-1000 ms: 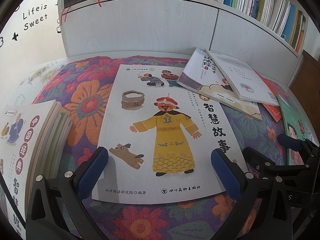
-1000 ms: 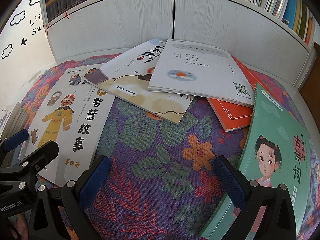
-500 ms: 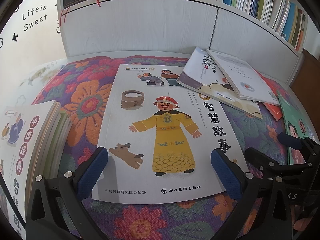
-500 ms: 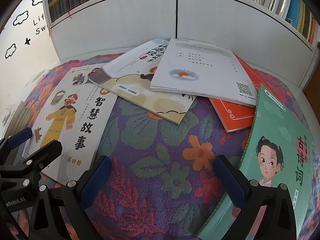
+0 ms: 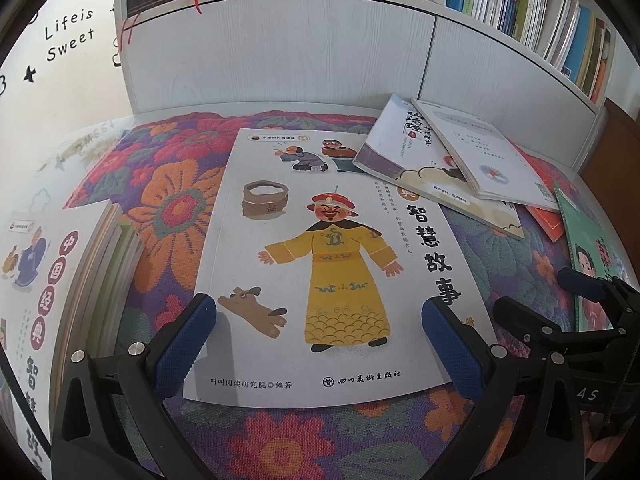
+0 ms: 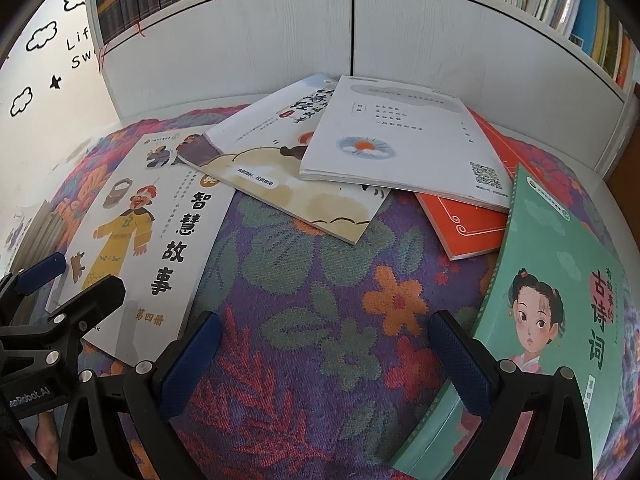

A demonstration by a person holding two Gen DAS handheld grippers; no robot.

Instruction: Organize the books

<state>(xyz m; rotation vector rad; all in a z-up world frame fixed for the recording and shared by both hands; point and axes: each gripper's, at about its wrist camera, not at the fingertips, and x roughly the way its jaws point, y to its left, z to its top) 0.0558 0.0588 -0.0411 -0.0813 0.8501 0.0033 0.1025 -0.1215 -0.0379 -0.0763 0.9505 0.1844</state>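
The left tongs point(image 5: 318, 326) stand wide apart and empty, poised low over the near end of the white storybook point(image 5: 332, 264) with the yellow-robed figure, which lies flat on the flowered cloth point(image 5: 172, 208) covering the tabletop; the right tongs point(image 6: 324, 354) are likewise spread and hold nothing, hanging over bare cloth between that book and the green poetry book point(image 6: 560, 280) at the right edge; the step in hand looks to be picking up the white storybook so that it can join the stack point(image 5: 48, 280) of similar volumes just to its left; since the book is thin and lies flush on soft cloth, a straight pinch from above would likely find no purchase, so the better way is to bring one pad under the near edge, let the cloth give, and close across the thickness near the spine rather than at a floppy corner; the far right corner is overlapped by the cream-covered book point(image 5: 436, 176), which itself carries the white booklet point(image 5: 488, 160) with an orange book point(image 6: 468, 224) beneath, so the storybook should be drawn toward the person and leftward before lifting, lest the heap be dragged along; the right tongs could steady that heap if it shifts; set it square on the stack, spine matching.
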